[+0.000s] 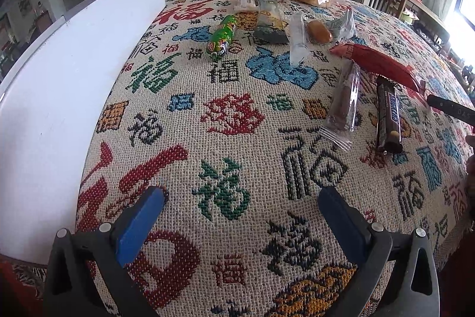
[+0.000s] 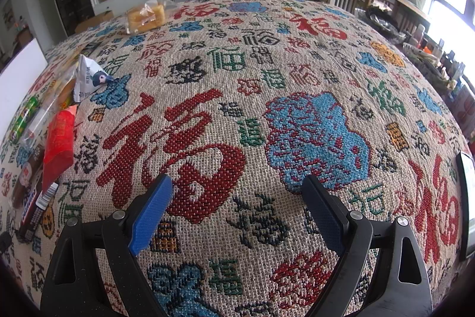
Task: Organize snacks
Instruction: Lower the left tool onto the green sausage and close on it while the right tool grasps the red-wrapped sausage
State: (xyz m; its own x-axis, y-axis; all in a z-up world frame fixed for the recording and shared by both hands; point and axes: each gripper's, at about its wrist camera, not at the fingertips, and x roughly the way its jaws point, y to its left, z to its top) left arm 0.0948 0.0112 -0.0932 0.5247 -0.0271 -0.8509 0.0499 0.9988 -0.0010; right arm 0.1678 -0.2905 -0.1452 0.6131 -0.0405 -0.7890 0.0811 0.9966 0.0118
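left claw (image 1: 237,216) wide open, empty, low centre | right claw (image 2: 237,204) wide open, empty | Snickers bar (image 1: 388,116) and red packet (image 1: 377,64) right of frame on worktop (image 1: 237,115), loose, likely awaiting sorting | white board (image 1: 59,85) left

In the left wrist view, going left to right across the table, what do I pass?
White board → green sausage pack → dark green packet → clear wrapper → brown bar in clear wrap → Snickers bar. The red packet overlaps those last two, so it is left out.
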